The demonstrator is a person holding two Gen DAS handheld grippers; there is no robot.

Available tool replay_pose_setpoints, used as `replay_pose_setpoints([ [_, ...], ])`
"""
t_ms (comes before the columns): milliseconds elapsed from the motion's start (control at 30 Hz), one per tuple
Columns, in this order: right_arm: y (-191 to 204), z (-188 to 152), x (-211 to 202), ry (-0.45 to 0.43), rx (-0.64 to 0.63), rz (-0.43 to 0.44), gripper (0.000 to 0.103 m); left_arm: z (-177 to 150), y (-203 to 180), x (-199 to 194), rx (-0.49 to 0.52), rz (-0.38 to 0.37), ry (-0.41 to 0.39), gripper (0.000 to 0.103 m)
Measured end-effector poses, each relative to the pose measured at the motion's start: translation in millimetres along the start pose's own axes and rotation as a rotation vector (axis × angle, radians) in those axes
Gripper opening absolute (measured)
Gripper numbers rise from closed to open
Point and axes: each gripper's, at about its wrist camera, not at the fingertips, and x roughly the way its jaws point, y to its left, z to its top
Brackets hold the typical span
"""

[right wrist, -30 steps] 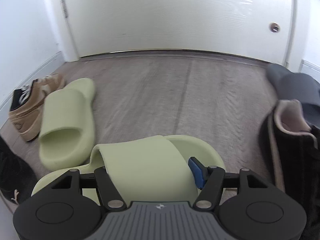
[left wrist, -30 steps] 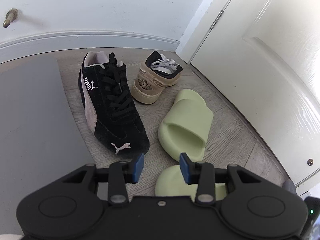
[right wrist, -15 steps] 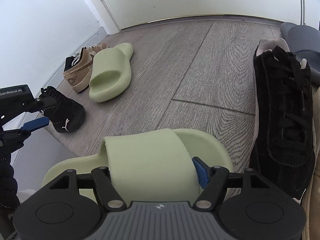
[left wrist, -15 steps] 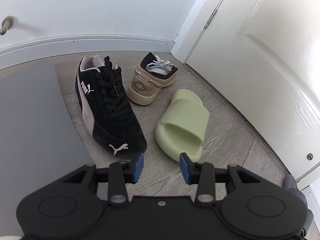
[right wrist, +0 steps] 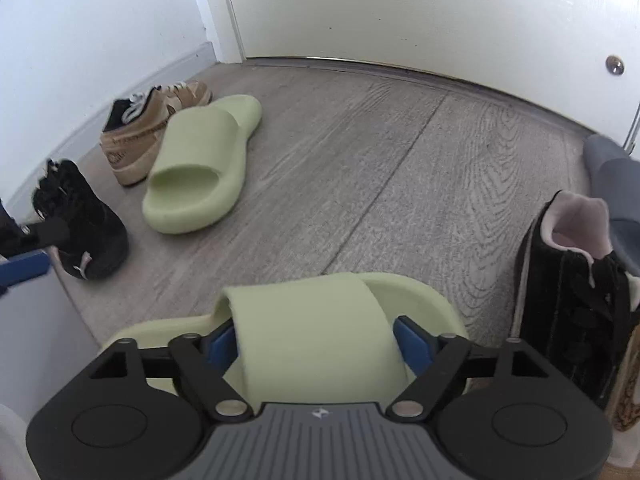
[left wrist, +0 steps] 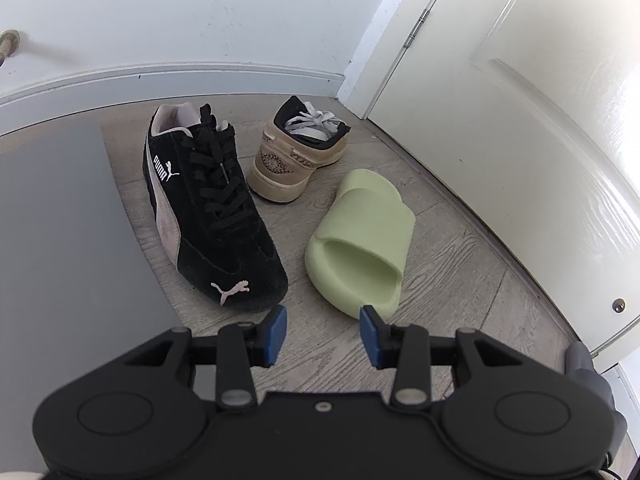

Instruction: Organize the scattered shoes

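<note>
In the left wrist view a black Puma sneaker [left wrist: 212, 216], a tan sneaker [left wrist: 296, 160] and a pale green slide [left wrist: 360, 240] stand side by side near the wall. My left gripper [left wrist: 322, 332] hovers just short of them, open, with only floor between its pads. In the right wrist view the second green slide [right wrist: 312, 332] lies on the floor with its strap between the pads of my right gripper [right wrist: 320, 344]. Those jaws are opening, and the right pad stands off the strap. The matching black sneaker [right wrist: 576, 292] lies to the right.
A grey mat [left wrist: 52, 240] covers the floor at the left. The white door [left wrist: 520, 120] closes off the right side, and a baseboard [left wrist: 200, 76] runs behind the shoes. A grey object [right wrist: 608, 168] lies beyond the right-hand black sneaker, and a patterned shoe [right wrist: 628, 400] shows at the edge.
The near green slide has gone from the bottom of the left wrist view. The right gripper swung with it, then back toward the door, and its jaws have widened around the strap.
</note>
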Motion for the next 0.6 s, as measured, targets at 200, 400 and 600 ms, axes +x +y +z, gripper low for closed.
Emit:
replay_pose_setpoints([
  [200, -42.3, 8.4, -15.9, -0.027, 0.168, 0.121, 0.092, -0.8, -1.2, 0.7, 0.006, -0.006, 0.008, 0.043],
  [400, -61.8, 13.0, -13.9, 0.090, 0.113, 0.344, 0.093, -2.1, -4.4, 1.3, 0.020, -0.012, 0.014, 0.044],
  [600, -81.6, 5.4, -3.6, 0.167, 0.162, 0.486, 0.059, -2.3, -2.3, 3.7, 0.004, -0.019, 0.031, 0.044],
])
